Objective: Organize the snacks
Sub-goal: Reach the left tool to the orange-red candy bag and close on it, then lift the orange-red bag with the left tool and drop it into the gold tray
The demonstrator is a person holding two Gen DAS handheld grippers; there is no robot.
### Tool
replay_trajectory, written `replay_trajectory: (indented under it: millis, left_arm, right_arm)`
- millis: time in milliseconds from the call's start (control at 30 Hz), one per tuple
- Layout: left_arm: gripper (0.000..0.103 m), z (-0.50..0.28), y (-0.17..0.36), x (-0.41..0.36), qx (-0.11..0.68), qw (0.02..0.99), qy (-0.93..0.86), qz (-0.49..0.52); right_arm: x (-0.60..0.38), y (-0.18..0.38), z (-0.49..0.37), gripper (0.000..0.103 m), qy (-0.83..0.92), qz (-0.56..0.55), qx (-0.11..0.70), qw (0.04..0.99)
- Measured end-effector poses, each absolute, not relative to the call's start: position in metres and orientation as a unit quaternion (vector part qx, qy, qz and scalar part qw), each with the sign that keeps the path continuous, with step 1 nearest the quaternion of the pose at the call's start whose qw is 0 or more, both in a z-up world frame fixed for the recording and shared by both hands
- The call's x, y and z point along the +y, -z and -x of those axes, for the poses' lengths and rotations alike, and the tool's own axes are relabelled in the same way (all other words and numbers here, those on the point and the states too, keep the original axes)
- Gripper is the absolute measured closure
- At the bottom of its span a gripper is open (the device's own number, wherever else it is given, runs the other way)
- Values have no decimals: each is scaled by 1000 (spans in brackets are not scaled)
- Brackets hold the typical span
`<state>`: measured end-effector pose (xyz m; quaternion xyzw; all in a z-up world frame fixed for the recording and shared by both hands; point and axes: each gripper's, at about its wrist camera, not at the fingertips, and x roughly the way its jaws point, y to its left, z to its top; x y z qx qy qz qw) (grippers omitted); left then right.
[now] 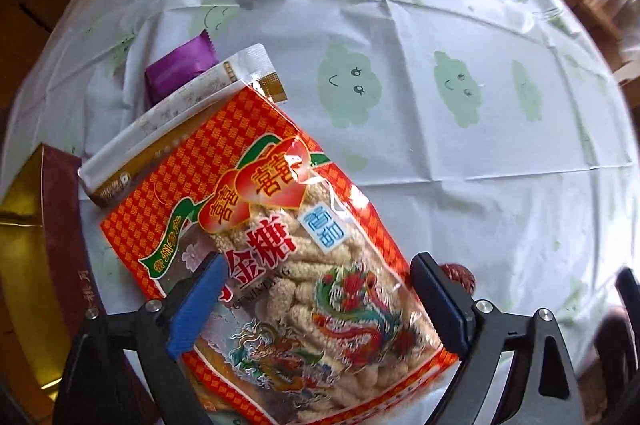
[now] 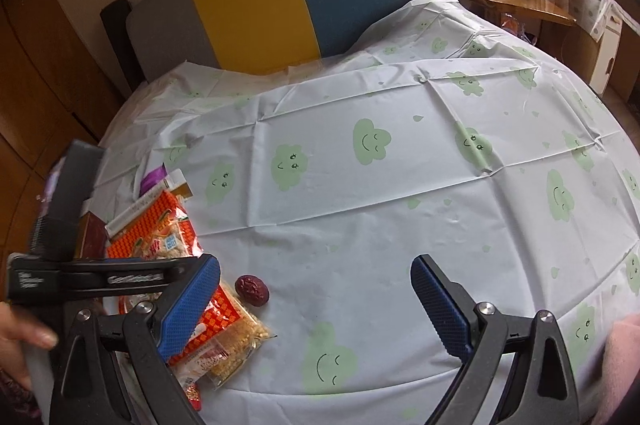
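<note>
While several packets already lie stacked at lower left, the left gripper hangs wide open over the red snack bag, gripping nothing; the right gripper gapes empty, and a red date lies loose beside the pile.

Snack packets and a red date crowd the desk's left edge; the cloud-print cloth to the right lies open for passage.

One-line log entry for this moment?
left gripper: open over orange snack bag | right gripper: open, empty | red date: loose on tablecloth
</note>
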<state>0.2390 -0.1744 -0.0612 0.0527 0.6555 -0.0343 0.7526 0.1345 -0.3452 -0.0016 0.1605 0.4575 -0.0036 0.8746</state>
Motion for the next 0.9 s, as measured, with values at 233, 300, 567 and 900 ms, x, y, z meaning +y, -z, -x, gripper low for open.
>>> replay_trajectory:
  millis: [233,300,567,900]
  left_arm:
    - [12,-230,69,-187,636,763,32,-108]
    - [40,-218,58,-185,616,778,70,-105]
    - [72,-161,19,-150,558,810,162,-78]
    - [74,-107,-16,-83,462,857,227,-12]
  right_arm:
    - [-349,-2,-132,5,-3,-178,452,874]
    - [-350,-1,-132,5,-5,-180,454,873]
    - [-347,0,-132,5,4,-164,456,875]
    - [-322,11,-138,13,-69,-152,481,861]
